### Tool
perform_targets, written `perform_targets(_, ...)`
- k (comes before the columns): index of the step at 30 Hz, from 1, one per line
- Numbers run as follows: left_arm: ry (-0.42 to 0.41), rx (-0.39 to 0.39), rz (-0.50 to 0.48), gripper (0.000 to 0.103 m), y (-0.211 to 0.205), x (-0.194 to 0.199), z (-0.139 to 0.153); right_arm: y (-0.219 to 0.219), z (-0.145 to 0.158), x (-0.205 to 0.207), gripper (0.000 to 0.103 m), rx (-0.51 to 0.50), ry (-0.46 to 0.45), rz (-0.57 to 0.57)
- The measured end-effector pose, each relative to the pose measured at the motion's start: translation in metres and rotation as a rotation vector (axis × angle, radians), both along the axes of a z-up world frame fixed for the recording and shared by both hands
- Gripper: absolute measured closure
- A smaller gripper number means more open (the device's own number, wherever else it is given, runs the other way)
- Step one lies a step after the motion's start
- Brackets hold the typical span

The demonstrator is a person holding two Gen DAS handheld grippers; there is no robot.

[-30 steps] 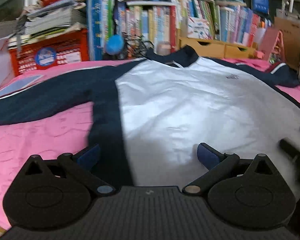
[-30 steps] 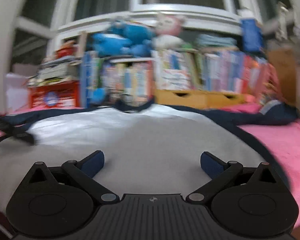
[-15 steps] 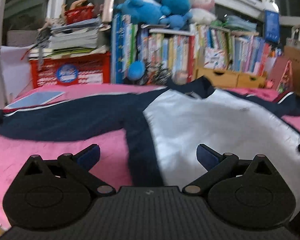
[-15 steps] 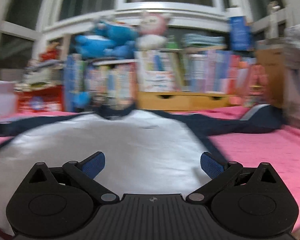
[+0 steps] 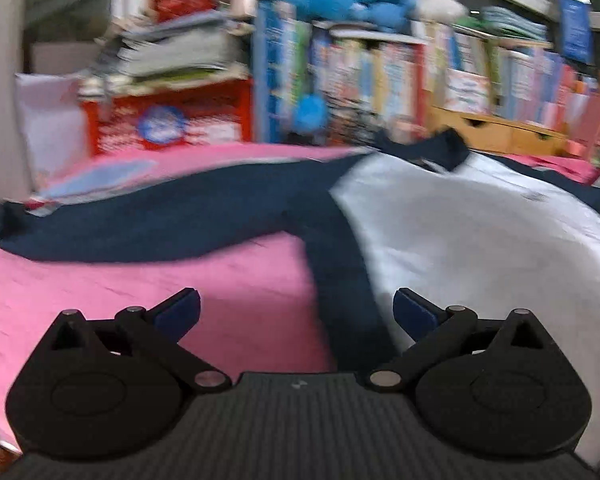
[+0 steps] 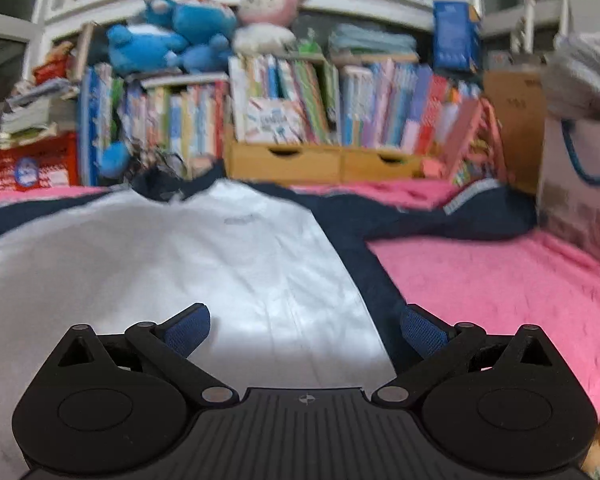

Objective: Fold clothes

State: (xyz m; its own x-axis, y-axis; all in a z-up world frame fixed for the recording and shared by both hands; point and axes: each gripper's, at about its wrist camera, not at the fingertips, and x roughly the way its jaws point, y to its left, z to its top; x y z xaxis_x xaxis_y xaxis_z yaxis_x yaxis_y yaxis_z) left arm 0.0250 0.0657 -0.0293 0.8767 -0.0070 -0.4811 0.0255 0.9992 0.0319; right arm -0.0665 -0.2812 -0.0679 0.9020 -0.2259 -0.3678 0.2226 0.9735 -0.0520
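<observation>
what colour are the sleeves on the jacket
Dark navy sleeves on the white-bodied jacket spread over the pink blanket; clearest in the right wrist view.

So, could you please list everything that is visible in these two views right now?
jacket: one, white body with navy sleeves and collar, spread flat on the bed
bedcover: one, pink, under the jacket
books: a long row, many colours, standing behind the bed
wooden drawers: one unit, light wood, below the books
plush toys: several, blue and one pink and white, on top of the books
red crate: one, red, back left, papers stacked on it
bag: one, white with blue cord handle, far right
left gripper: one, black with blue pads, open, over the jacket's side edge
right gripper: one, black with blue pads, open, above the jacket's other edge
</observation>
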Motion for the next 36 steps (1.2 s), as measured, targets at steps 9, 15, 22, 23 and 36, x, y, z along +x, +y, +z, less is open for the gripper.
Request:
perform_targets(9,0.035,-0.16,-0.046,0.0,-0.009,0.015,0.013,0.046,0.012,0.046,0.0,-0.018,0.034,0.151)
perform_targets(15,0.073,-0.207,-0.191,0.0,-0.058,0.015,0.007,0.057,0.014,0.05,0.0,-0.031,0.043,0.174)
perform_targets(22,0.106,-0.164,-0.251,0.0,-0.093,0.016,-0.01,0.036,-0.001,0.054,0.0,0.028,0.103,0.12)
perform_targets(23,0.109,-0.152,-0.252,0.0,-0.096,0.017,-0.013,0.033,-0.003,0.055,0.0,0.045,0.11,0.12)
perform_targets(36,0.074,-0.03,-0.258,0.0,-0.113,0.009,-0.023,0.035,-0.009,0.062,0.0,0.059,0.153,0.121)
